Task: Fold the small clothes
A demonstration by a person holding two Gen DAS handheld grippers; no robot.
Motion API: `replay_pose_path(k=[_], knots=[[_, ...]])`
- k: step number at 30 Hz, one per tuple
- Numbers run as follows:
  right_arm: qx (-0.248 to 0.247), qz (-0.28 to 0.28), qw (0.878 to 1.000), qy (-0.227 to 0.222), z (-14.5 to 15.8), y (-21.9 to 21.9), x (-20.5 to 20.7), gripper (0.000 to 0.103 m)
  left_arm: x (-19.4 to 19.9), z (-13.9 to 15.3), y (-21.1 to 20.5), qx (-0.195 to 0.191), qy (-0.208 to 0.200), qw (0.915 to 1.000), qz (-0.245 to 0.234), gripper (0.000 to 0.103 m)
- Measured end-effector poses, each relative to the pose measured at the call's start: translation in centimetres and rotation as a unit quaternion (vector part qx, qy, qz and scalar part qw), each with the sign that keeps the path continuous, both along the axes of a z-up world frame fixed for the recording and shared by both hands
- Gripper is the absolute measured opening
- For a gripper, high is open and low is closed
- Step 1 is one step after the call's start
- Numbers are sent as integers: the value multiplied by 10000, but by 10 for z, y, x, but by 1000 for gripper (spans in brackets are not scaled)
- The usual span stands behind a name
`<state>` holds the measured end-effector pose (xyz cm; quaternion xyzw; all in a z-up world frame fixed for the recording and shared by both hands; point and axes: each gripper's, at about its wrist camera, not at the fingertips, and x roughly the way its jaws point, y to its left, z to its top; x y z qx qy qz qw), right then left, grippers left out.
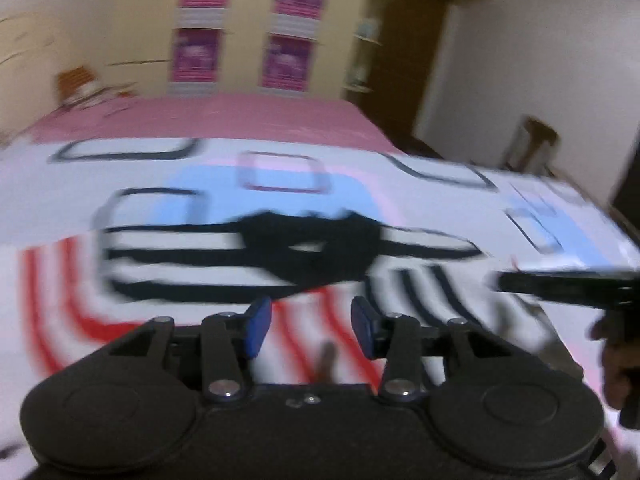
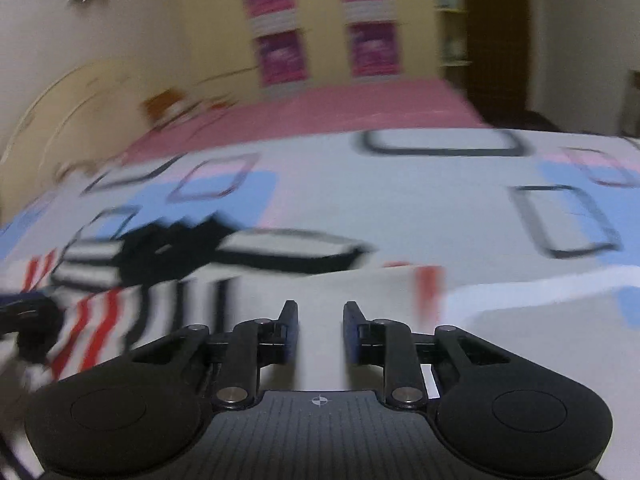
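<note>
A small garment [image 1: 200, 276], white with black and red stripes and a black neck part [image 1: 312, 248], lies spread on the bed, blurred by motion. My left gripper [image 1: 311, 328] hovers over its red-striped near part, jaws apart, with nothing pinched between the blue pads. In the left wrist view my right gripper [image 1: 560, 284] reaches in from the right edge, held by a hand [image 1: 612, 360]. In the right wrist view the garment [image 2: 160, 272] lies to the left. My right gripper [image 2: 320, 332] stands open above its white part. My left gripper [image 2: 28, 312] shows at the far left.
The patterned bedsheet [image 1: 280, 184], white with blue patches and dark square outlines, covers the near bed. A pink cover [image 1: 224, 116] lies behind it. Beyond are a yellow wall with pink posters [image 1: 288, 60], a dark door [image 1: 412, 52] and a wooden stool [image 1: 532, 144].
</note>
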<state>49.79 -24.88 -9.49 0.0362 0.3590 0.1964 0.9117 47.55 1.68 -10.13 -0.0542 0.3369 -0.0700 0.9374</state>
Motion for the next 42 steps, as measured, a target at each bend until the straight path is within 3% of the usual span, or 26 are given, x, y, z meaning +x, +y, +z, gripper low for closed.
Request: replay_pose_path(k=[5,7,9,11,14,18,21,23,30,31,33,34,42], knots=[[-373,438,9983,-64,-12,31,0,26,26,-27,-28,378,359,9985,148,44],[-641,-38,9978,-192,-16,13,11,17,22,-29,-16,594,353,9971,309,47],[-665,-674,9955,-9,-21,-18,27,17,16,-31,3,611,375,9966,402,47],[-370,-673,9969,170,-26,-38,37,16,12,-32,14,533,360,9974,311,47],[-672,-510,9963,127,-22,-29,37,17,15,-25,6,656,392,9966,303,46],[-479,-485,9974,250,-6,-32,12,17,-6,-8,-12,779,125,9969,-11,47],[-704,-327,9960,435,-11,-27,-24,17,-17,-20,-18,872,344,9954,-193,48],[-848,-432,9949,331,-15,-26,-40,17,-19,-29,-14,764,376,9962,-167,49],[-587,-550,9966,186,13,-21,-87,17,-43,-13,-6,709,294,9971,-22,50],[-596,-477,9967,262,7,-17,-92,17,-44,-21,-3,739,436,9963,-3,51],[-845,-413,9947,416,-11,-9,-97,16,-49,-28,1,698,351,9969,-24,55],[-915,-417,9946,252,-13,-6,-103,17,-48,-28,2,701,337,9970,-45,55],[-1102,-524,9923,226,-11,6,-100,17,-48,-27,4,680,343,9970,-110,56]])
